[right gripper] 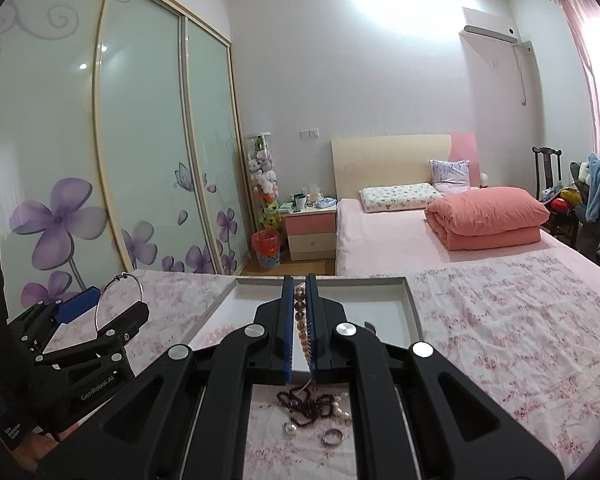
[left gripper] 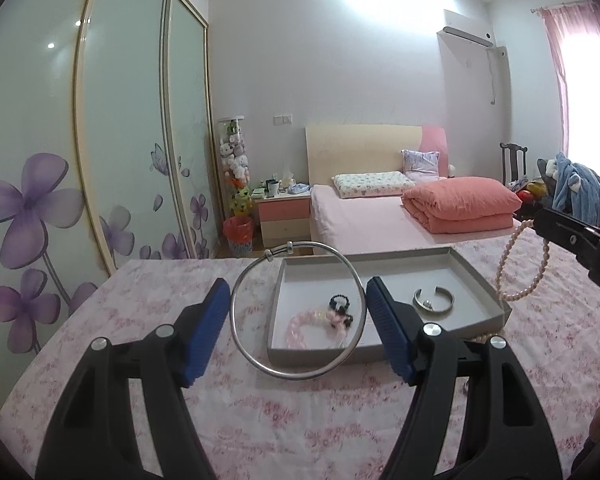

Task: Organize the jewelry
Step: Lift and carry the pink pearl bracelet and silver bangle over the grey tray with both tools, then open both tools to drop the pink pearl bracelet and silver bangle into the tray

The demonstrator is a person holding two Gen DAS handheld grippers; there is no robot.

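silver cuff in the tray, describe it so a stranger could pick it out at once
On the floral cloth lies a shallow grey tray. Toward its right side lies the silver cuff, an open C-shaped metal band. The pink chain bracelet and black bead ring beside it are closed loops, not metal.

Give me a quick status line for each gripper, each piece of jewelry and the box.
Left gripper: shut on the silver bangle, held upright in front of the box.
Right gripper: shut on the pearl strand, which hangs looped.
Box: open, no lid visible.
Silver cuff: lying in the box.
Pink bracelet: lying in the box.
Dark bead strand: heaped on the cloth, outside the box.
Ring: on the cloth, outside the box.
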